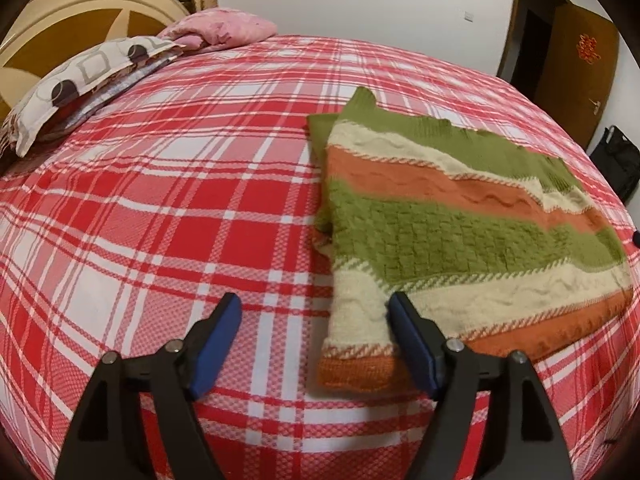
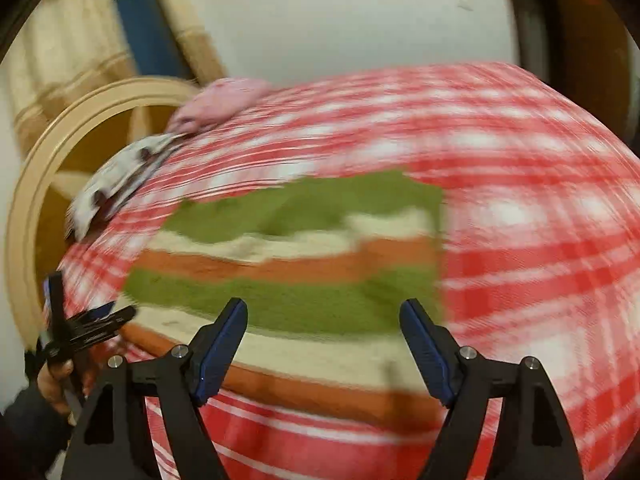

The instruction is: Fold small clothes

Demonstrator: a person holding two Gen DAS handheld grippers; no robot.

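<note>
A small knitted sweater (image 1: 460, 232) with green, cream and orange stripes lies folded flat on the red plaid bed. A sleeve is folded along its left side. My left gripper (image 1: 314, 306) is open and empty, hovering over the sweater's near left corner. In the blurred right wrist view the sweater (image 2: 288, 280) lies ahead. My right gripper (image 2: 324, 314) is open and empty above the sweater's near edge. The left gripper (image 2: 86, 326), held in a hand, shows at the left edge of that view.
The bed sheet (image 1: 160, 220) is red and white plaid. A patterned pillow (image 1: 76, 80) and a pink cloth (image 1: 224, 28) lie by the headboard (image 1: 68, 20) at the far left. A brown door (image 1: 576, 76) and a black bag (image 1: 616, 160) stand at the right.
</note>
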